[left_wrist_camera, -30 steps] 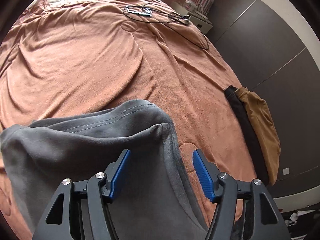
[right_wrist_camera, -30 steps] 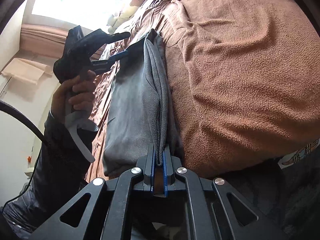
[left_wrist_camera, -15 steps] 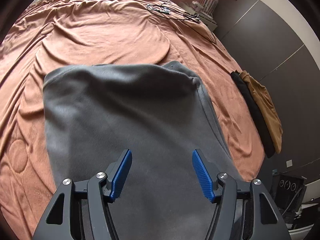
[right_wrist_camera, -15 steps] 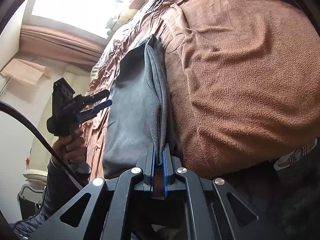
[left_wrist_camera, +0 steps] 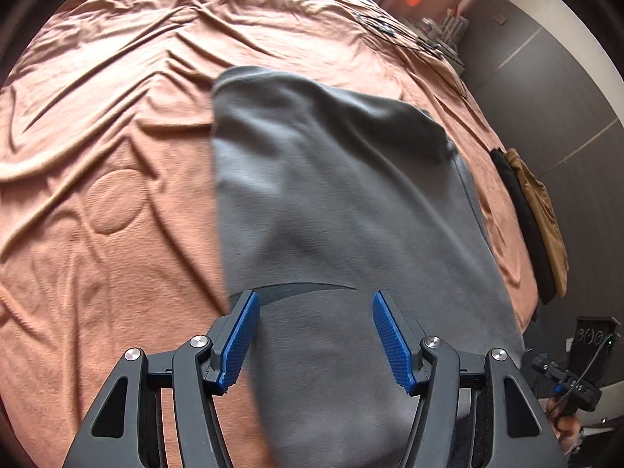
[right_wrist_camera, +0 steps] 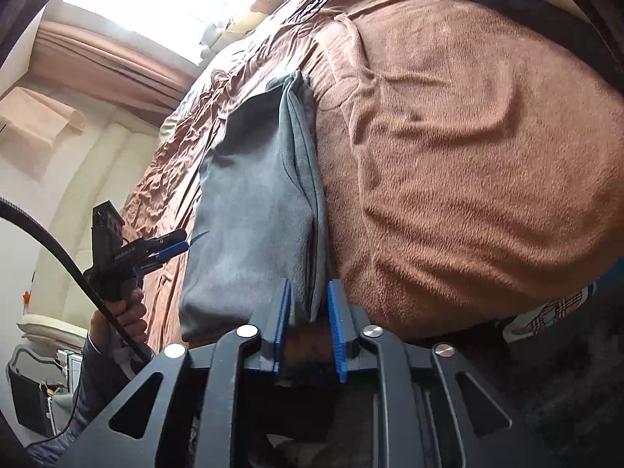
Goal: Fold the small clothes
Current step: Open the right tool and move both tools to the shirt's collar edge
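Observation:
A grey garment lies folded lengthwise on the brown bedspread. My left gripper hovers open over its near end, and nothing sits between the blue pads. The right wrist view shows that same gripper in a hand left of the garment. My right gripper is at the garment's near corner. Its jaws are opening, and the folded edge still lies between the pads, which no longer press on it.
A folded black and tan pile lies at the bed's right edge. Cables lie at the far end near a nightstand. Soft toys sit by the window. A black cable hangs near the person's hand.
The left gripper has drawn back along the garment towards its near end, leaving the cloth lying flat. The right jaws, shut on the garment's edge before, have parted.

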{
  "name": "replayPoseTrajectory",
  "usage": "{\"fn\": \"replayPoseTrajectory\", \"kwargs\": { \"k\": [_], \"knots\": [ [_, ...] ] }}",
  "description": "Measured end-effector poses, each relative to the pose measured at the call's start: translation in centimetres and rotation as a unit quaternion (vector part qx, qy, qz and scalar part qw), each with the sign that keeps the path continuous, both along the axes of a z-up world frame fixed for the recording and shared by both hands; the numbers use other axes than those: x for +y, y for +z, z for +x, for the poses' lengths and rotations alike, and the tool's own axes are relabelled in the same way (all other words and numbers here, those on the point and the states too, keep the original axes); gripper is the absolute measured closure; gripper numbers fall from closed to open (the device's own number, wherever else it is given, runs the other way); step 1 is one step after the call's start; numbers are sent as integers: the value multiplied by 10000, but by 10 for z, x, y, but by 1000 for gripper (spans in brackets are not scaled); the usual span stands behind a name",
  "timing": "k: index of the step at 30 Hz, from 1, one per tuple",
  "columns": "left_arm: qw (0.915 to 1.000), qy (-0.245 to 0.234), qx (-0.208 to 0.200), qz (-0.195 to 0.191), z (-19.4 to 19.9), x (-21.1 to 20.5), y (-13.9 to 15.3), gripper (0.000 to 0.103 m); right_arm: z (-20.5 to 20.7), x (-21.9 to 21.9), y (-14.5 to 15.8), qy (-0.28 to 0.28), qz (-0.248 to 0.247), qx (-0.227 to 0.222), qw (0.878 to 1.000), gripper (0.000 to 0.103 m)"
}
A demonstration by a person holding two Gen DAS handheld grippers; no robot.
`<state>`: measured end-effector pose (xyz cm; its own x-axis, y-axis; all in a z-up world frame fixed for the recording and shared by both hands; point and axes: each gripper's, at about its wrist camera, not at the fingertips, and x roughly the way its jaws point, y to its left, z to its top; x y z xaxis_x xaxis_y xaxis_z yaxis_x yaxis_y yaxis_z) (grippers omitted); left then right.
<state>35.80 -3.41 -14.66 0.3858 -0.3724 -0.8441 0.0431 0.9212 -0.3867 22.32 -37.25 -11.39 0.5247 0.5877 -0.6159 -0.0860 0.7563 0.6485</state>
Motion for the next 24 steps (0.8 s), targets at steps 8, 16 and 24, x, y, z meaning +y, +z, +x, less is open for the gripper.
{"fn": "replayPoseTrajectory", "kwargs": {
  "k": [8,16,24],
  "knots": [
    [9994,322,-136,-16,11,34,11,40,45,1,38,6,-356,-304,9989,63],
    [9987,469,-197,-36,39,53,16,40,128,25,48,126,-608,-242,9978,63],
    [9984,508,-222,-65,76,61,14,40,214,51,40,193,-669,2,9976,63]
  ]
}}
